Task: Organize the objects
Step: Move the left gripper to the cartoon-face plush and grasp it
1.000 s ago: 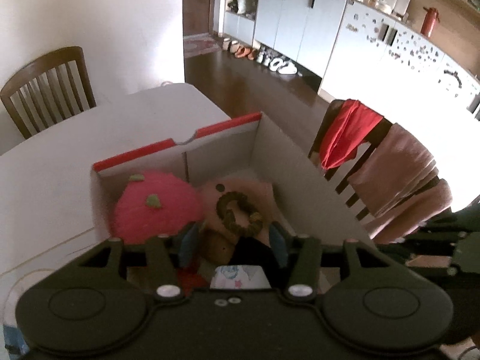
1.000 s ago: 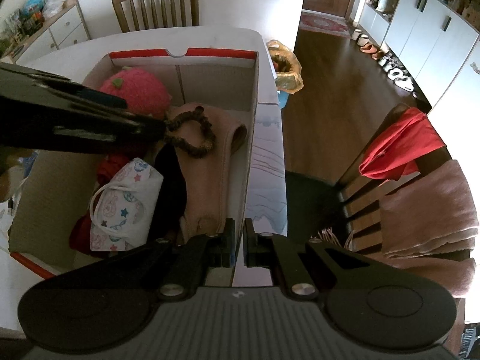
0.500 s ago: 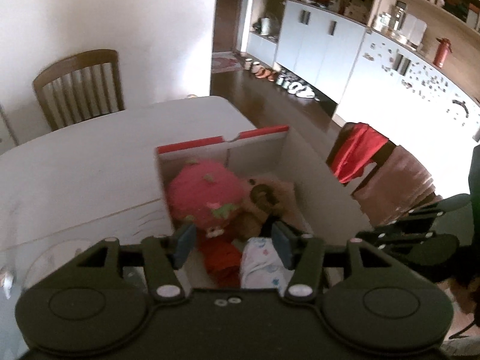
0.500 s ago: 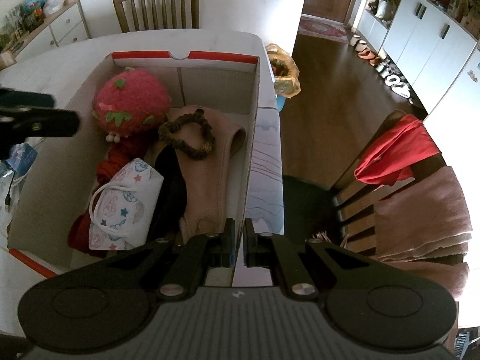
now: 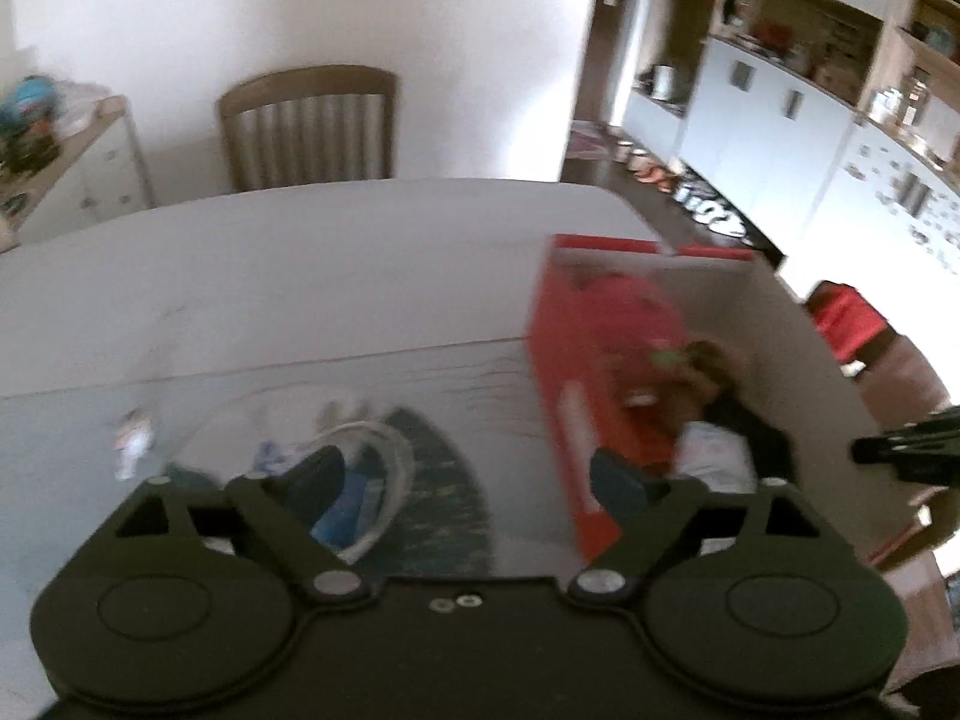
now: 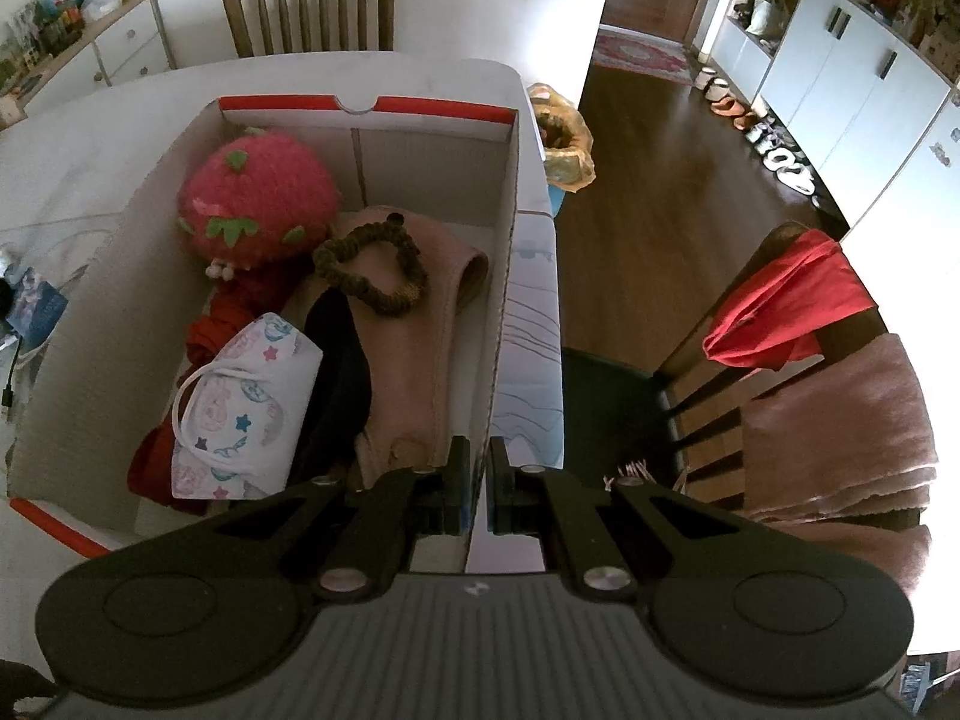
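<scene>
Cardboard walls with red edging form the open box (image 6: 504,276) that sits on the white desk (image 6: 78,138), toward its right side. Inside, a pink strawberry plush (image 6: 258,198) lies at the far left, a brown hair tie (image 6: 375,267) rests on a folded beige cloth (image 6: 408,360), and a star-patterned face mask (image 6: 246,402) lies nearer, beside a black cloth (image 6: 339,372) and over a red cloth (image 6: 216,330). The right claw (image 6: 477,489) is clamped on the box's near right wall. The left claw (image 5: 468,474) is opening wide with nothing between its fingers, over the desk left of the box, above a blurred clear bowl (image 5: 372,480). A wooden chair (image 6: 309,0) stands at the desk's far side.
</scene>
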`<action>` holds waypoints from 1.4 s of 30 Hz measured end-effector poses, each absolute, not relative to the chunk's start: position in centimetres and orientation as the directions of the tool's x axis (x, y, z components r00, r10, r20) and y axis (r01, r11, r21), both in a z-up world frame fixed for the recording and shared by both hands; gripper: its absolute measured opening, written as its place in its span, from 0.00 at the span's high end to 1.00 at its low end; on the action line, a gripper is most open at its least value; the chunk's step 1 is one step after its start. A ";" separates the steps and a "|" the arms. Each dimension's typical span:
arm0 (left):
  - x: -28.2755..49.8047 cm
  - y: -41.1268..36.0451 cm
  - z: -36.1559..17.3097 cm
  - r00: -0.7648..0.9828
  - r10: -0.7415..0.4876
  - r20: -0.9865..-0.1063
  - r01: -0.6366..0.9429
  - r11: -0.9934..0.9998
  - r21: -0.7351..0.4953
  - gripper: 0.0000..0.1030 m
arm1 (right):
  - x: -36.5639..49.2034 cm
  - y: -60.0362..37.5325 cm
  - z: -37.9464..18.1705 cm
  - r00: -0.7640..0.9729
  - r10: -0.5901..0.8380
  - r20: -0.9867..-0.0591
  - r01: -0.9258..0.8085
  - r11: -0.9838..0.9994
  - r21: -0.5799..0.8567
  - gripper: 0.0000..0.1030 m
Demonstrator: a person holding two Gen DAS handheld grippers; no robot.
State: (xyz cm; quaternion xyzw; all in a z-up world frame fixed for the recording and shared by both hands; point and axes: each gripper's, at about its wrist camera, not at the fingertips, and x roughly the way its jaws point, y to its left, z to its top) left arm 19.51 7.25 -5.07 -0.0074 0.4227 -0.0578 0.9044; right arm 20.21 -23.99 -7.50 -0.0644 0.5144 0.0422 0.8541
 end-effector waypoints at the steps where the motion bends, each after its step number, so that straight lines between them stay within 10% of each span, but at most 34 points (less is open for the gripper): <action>1: 19.5 8.1 -5.2 0.640 -0.087 -0.763 0.076 0.996 -0.050 0.09 | 20.2 -23.9 -7.5 0.467 0.004 -0.884 -0.138 0.988 -0.069 0.95; 28: 26.7 23.9 -13.4 0.601 0.166 -0.782 -0.136 0.985 0.104 0.05 | 20.8 -23.2 -7.7 0.432 -0.057 -0.900 -0.078 0.992 -0.100 0.95; 42: 27.9 25.6 -15.2 0.565 0.132 -0.814 -0.152 0.987 0.055 0.54 | 21.1 -22.7 -7.7 0.419 -0.086 -0.904 -0.061 0.991 -0.123 0.95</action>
